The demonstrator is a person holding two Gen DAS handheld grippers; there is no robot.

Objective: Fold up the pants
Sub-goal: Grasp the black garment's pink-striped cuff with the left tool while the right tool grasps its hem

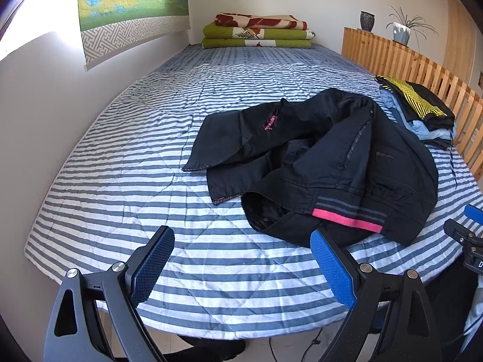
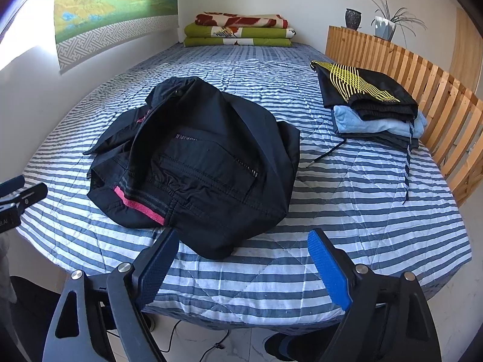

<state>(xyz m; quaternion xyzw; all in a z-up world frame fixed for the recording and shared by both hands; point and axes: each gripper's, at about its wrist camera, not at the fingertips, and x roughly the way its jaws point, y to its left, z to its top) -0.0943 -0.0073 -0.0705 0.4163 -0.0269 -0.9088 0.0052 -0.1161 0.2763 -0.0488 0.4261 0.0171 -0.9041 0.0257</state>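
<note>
A crumpled pair of black pants [image 1: 326, 163] [image 2: 199, 166] with a pink waistband stripe [image 1: 347, 219] [image 2: 142, 208] lies in a heap on the striped bed [image 1: 151, 187] [image 2: 347, 211]. My left gripper [image 1: 241, 241] hovers open over the bed's near edge, just short of the waistband and left of it. My right gripper [image 2: 241, 241] is open too, its blue-padded fingers wide apart at the near edge, right in front of the heap. Nothing sits between either pair of fingers. In the left wrist view the right gripper's tip shows at the right edge.
A stack of folded clothes [image 1: 422, 111] [image 2: 371, 105], topped by a black piece with yellow lines, rests by the wooden slat rail [image 1: 422, 69] [image 2: 422, 84]. Folded blankets [image 1: 259, 31] [image 2: 238, 30] lie at the far end. A wall runs along the left.
</note>
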